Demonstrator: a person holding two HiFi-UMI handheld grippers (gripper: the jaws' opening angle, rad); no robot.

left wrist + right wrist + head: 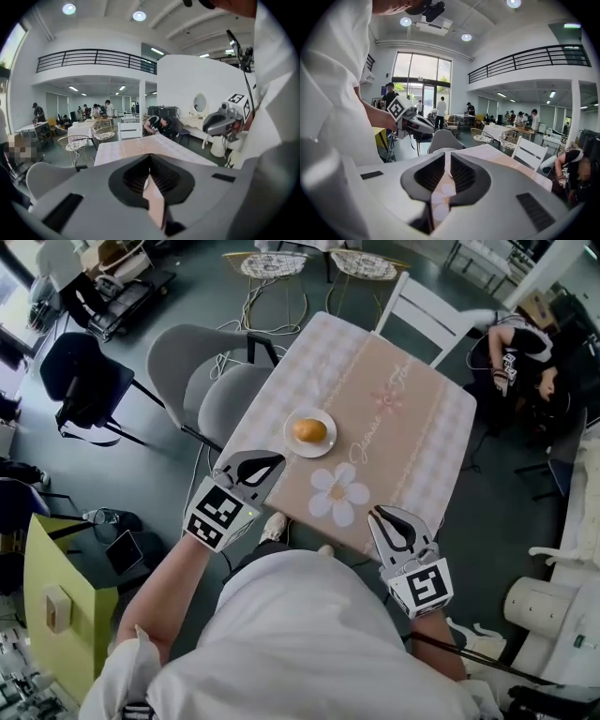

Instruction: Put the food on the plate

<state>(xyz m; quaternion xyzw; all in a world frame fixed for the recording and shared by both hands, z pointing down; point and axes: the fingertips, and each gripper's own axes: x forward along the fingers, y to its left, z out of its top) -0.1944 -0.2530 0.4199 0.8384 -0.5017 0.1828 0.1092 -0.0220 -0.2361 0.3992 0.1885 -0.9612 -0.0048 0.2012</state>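
Well, looks finished from up here. Can see the food (309, 431) sitting in the middle of the white plate (326, 450), out ahead of both sets of fingers and well clear of them, a touch nearer the left gripper (267, 465) than the right gripper (382, 519). Left fingers (133, 178) pressed together, nothing between them. Same story for the right fingers (464, 173): closed to a sliver, holding nothing, only the table (422, 418) showing past the tips.

Now for the trouble spots. Could still roll, being that round, given any knock to the plate or a bump to the table's near edge, right below both grippers. Worth watching the plate's spot too, close to the table's side edge, out beyond the left fingers; one careless sweep that way and over it goes, probably. Going back in with closed fingers would only shove the food along, not lift it.

As for looks: round, smooth, orange-yellow, faintly glossy, something like a small orange or a bun; cannot tell which. Seems whole and unsquashed, resting square on the plate, not up on the rim.
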